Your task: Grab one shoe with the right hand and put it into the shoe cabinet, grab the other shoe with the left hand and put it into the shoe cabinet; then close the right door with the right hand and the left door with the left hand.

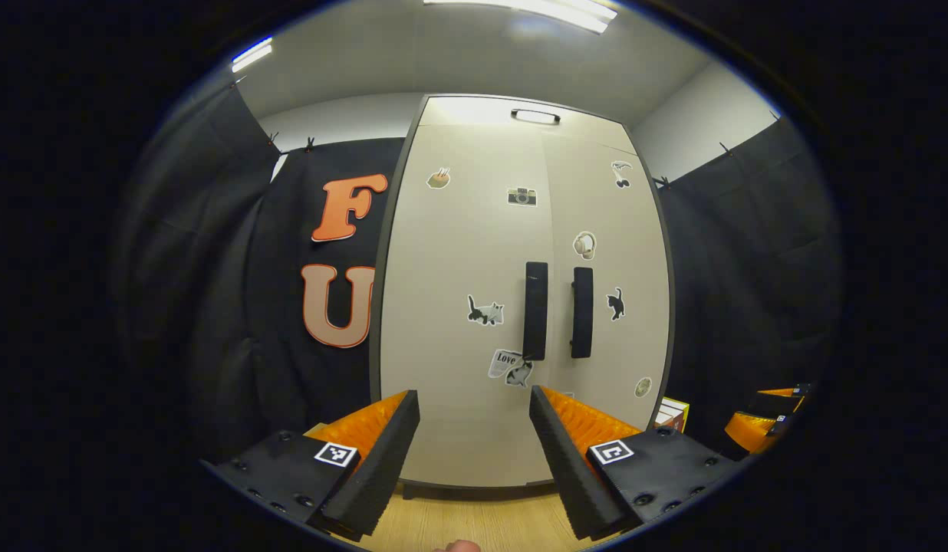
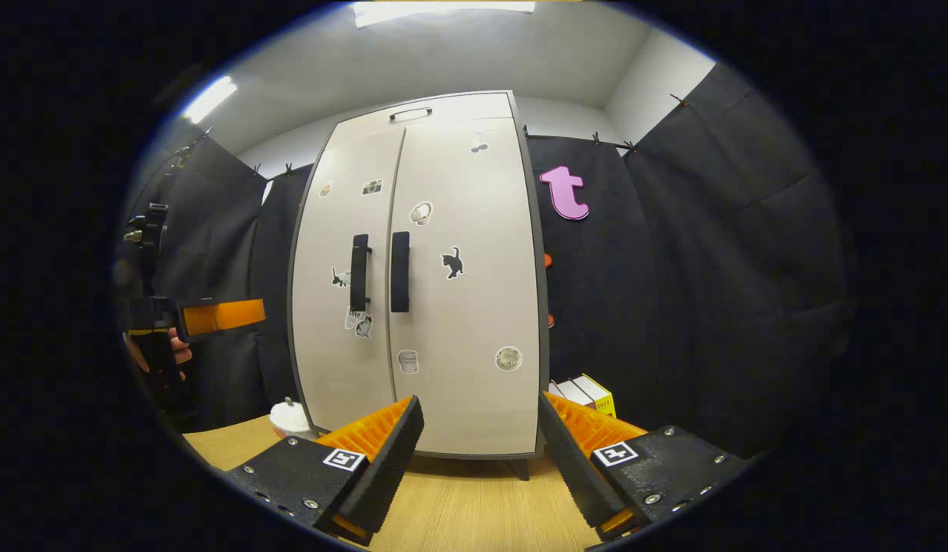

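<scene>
While both doors shut, shoe cabinet [image 1: 474, 307] faces empty, spread left tongs [image 1: 474, 452].

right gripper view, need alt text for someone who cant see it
A tall pale shoe cabinet stands on a wooden floor with both doors shut, its two dark handles side by side. The right gripper hangs open before it, and the left gripper shows at the left edge.

Cloth-walled booth w/ shoe cabinet [image 2: 443, 291]
</scene>
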The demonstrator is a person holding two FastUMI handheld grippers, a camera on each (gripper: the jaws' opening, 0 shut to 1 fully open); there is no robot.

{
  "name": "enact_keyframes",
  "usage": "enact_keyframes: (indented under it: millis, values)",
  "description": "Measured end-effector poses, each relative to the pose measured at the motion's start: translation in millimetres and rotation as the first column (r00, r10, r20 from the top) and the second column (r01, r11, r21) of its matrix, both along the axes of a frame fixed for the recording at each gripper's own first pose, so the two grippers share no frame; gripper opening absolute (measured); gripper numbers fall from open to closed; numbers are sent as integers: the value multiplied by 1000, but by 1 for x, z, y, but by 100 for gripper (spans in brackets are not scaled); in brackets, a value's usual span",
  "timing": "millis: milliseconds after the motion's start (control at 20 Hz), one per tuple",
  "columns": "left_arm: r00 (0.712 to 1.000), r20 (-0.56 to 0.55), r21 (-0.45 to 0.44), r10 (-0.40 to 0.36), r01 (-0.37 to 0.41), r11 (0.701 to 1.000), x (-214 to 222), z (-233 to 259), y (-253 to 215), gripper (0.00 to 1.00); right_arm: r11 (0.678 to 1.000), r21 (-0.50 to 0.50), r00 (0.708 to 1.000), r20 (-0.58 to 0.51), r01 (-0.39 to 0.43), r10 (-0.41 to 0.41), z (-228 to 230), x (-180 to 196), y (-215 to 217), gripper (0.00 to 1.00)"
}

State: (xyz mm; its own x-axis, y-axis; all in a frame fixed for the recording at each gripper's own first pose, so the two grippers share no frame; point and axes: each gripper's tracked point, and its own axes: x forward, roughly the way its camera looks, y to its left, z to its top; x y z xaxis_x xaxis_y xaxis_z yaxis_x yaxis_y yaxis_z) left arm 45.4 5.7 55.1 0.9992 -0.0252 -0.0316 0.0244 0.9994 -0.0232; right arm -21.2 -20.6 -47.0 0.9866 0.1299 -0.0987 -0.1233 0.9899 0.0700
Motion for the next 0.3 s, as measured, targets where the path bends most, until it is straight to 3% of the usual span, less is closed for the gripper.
enact_keyframes:
  millis: [300]
  values:
    - [997, 27, 44, 67, -69, 997, -44, -19, 0, 94, 1000, 7, 1000, 6, -15, 15, 0, -9, 9, 93]
